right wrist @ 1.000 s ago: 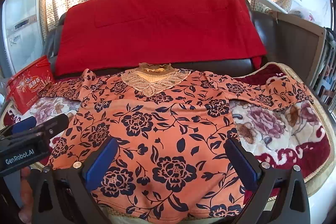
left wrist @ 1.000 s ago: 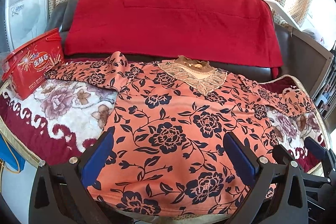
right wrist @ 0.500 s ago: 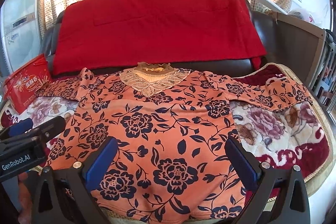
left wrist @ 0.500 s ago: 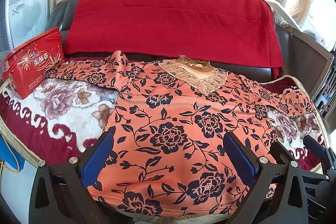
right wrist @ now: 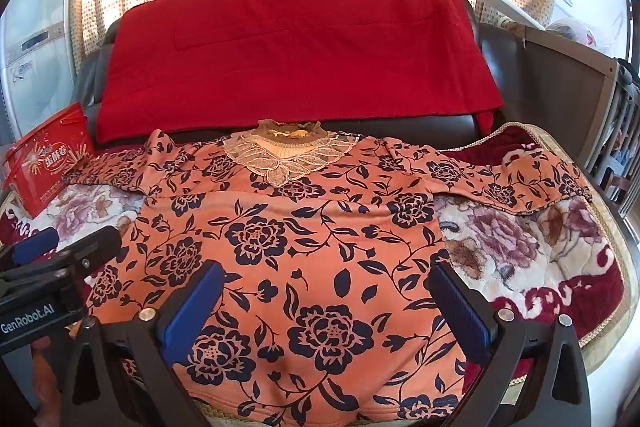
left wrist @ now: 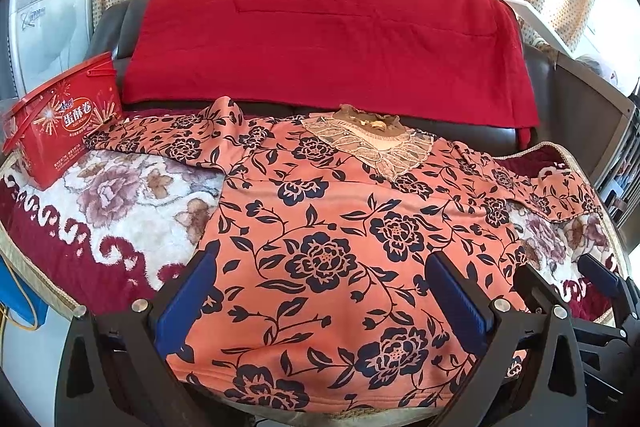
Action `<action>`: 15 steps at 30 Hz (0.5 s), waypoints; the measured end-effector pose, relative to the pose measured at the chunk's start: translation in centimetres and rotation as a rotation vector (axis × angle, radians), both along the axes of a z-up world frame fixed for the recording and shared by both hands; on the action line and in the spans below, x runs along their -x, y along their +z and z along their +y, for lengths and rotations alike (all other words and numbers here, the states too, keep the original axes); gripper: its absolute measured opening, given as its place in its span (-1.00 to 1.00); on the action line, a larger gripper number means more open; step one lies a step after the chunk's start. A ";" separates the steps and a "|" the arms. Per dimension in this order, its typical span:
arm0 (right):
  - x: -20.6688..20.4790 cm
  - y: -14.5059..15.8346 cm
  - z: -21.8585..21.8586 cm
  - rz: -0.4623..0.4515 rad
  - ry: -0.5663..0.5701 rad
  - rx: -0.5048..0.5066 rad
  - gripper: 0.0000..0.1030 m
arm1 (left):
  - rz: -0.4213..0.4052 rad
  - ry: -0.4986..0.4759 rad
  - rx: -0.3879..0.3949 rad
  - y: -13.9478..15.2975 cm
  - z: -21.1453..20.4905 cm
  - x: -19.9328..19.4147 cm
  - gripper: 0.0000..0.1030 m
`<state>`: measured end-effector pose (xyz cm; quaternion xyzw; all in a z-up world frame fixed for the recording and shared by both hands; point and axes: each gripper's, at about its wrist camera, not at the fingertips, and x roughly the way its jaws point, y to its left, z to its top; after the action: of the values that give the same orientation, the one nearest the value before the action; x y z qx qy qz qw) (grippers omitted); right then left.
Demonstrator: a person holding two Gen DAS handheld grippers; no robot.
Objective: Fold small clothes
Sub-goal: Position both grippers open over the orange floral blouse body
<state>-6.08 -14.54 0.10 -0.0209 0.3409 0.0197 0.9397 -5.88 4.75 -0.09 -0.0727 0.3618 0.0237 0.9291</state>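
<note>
Both claws are released — the left gripper [left wrist: 320, 291] and the right gripper [right wrist: 326, 301] hover with fingers wide apart above the near hem of the orange floral blouse [left wrist: 344, 239]. Ahead of them the blouse lies flat on a flowered blanket [left wrist: 100, 195], sleeves spread to both sides. Far left of the left claw stands a red box [left wrist: 60, 131].

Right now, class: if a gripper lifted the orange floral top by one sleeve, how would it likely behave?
The floral top would probably hang limp; its sleeve already drapes in soft wrinkles. It looks plush, so it may drag on the fuzzy blanket rather than slide freely.
</note>
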 end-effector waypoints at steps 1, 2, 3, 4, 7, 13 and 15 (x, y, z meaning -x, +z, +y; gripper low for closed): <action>0.0 0.0 0.0 0.000 0.001 -0.001 1.00 | 0.000 0.001 0.001 0.0 0.0 0.0 1.00; 0.0 0.0 0.0 -0.001 0.001 0.000 1.00 | 0.000 0.000 0.001 0.0 0.0 0.0 1.00; 0.0 0.1 0.1 0.000 0.000 0.001 1.00 | 0.000 0.000 0.000 0.0 0.0 0.0 1.00; 0.0 0.0 0.1 0.000 0.001 0.000 1.00 | 0.000 0.000 0.000 0.0 0.0 0.0 1.00; 0.0 0.0 0.1 0.000 0.000 0.002 1.00 | 0.000 0.000 0.000 0.0 0.0 0.0 1.00; 0.0 0.1 0.1 0.003 0.002 0.004 1.00 | 0.000 -0.001 0.001 0.1 0.1 0.1 1.00; 0.0 0.1 0.2 0.004 0.004 0.006 1.00 | 0.000 -0.001 0.001 0.1 0.1 0.1 1.00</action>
<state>-6.08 -14.36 0.20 -0.0241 0.3426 0.0208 0.9389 -5.98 4.83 -0.04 -0.0729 0.3621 0.0232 0.9290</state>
